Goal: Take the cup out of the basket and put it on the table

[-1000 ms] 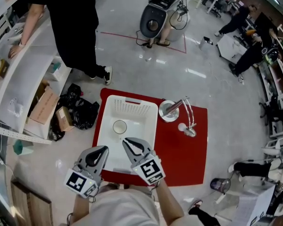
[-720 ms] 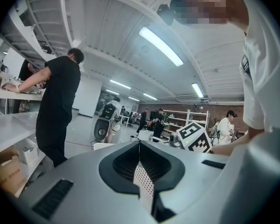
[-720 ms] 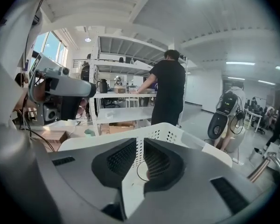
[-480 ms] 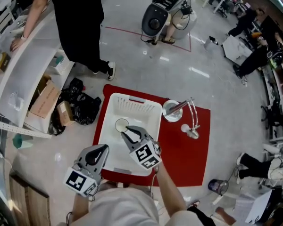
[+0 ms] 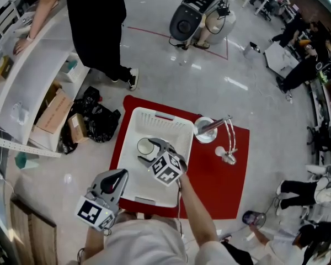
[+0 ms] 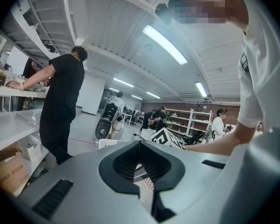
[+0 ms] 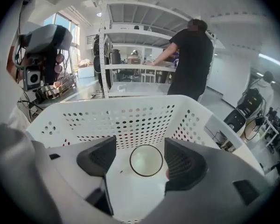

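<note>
A white perforated basket (image 5: 133,184) stands on the red table (image 5: 215,184). Inside it, near the far left, an empty white cup (image 5: 144,145) stands upright. My right gripper (image 5: 145,151) reaches down into the basket, and its jaws are opening on either side of the cup. In the right gripper view the cup (image 7: 146,161) sits just ahead between the two pads (image 7: 183,162), apart from both, with the basket wall (image 7: 130,111) behind it. My left gripper (image 5: 119,175) hovers at the basket's near left corner, shut and empty (image 6: 140,143).
A round white base with a metal arm (image 5: 208,129) and a wire-framed object (image 5: 229,149) stand on the table right of the basket. Left of the table lie black bags (image 5: 96,120) and cardboard boxes (image 5: 54,115). A person in black (image 5: 96,21) stands by white shelves.
My right gripper has moved forward over the basket to the cup and its jaws have gone from shut to spread. The left gripper has stayed where it was.
</note>
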A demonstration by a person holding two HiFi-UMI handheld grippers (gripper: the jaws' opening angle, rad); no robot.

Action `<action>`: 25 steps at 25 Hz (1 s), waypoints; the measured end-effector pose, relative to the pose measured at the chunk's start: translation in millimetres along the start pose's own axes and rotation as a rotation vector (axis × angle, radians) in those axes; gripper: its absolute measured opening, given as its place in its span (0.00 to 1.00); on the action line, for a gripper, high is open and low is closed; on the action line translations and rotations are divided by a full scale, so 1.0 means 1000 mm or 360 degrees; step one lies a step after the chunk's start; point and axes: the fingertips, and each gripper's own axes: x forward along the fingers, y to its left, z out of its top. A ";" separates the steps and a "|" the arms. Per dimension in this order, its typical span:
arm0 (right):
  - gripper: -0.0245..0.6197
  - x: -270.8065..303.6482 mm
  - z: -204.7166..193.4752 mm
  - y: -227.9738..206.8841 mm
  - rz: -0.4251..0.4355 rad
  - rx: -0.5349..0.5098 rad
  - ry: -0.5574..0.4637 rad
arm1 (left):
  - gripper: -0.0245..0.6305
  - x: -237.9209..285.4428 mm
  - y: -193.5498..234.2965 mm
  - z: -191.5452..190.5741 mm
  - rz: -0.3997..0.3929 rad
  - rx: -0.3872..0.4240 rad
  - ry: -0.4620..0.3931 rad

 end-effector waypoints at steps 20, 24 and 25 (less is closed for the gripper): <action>0.67 0.073 -0.057 -0.017 0.0091 -0.0075 0.0396 | 0.05 0.002 0.013 -0.008 0.0024 -0.0023 0.0026; 0.68 0.083 -0.065 -0.020 0.0118 0.0001 0.0404 | 0.05 0.003 0.013 -0.011 0.0023 -0.0024 0.0038; 0.68 0.085 -0.066 -0.019 0.0132 0.0016 0.0404 | 0.05 0.003 0.012 -0.011 0.0024 -0.0025 0.0039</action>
